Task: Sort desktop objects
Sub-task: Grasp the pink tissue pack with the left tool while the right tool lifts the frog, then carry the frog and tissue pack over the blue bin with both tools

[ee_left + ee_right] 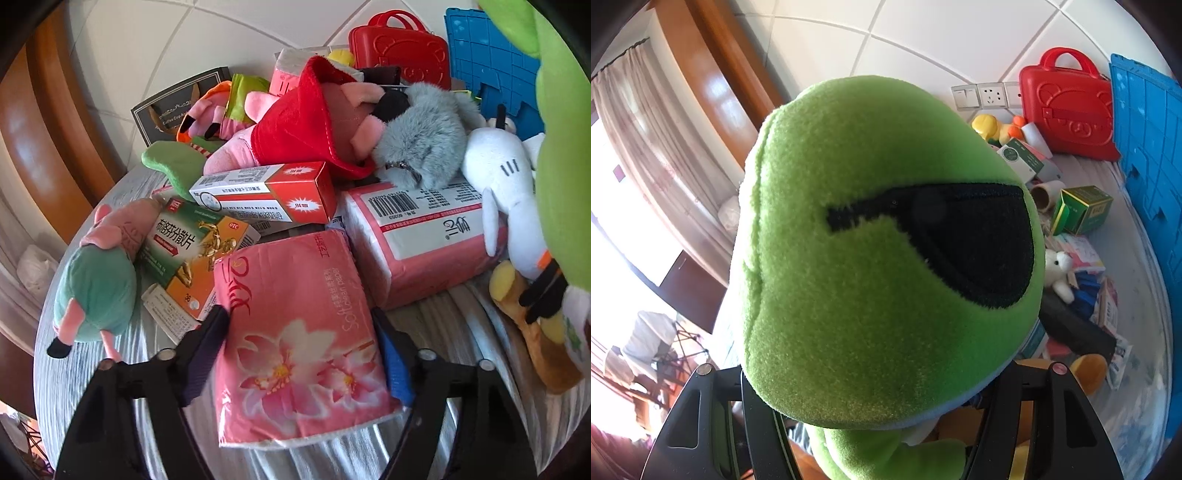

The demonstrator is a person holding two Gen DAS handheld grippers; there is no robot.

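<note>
A pink flowered tissue pack (pixel 291 288) lies on the round table at the near edge of the pile. My left gripper (pixel 301 350) straddles it, one pad on each long side, and both pads touch the wrapper. A green plush frog (pixel 868 258) with a black eye patch fills the right wrist view. My right gripper (pixel 879 435) is shut on the frog just below its head, and the frog hides the fingertips. The frog (pixel 561 147) also hangs at the right edge of the left wrist view.
Around the pack lie a larger pink tissue pack (pixel 424 236), two medicine boxes (pixel 266 192) (pixel 192 243), a pig plush in red (pixel 303 122), a grey furry toy (pixel 421 140) and a white plush (pixel 506 192). A red case (pixel 1067 107) and a blue crate (pixel 1148 155) stand behind.
</note>
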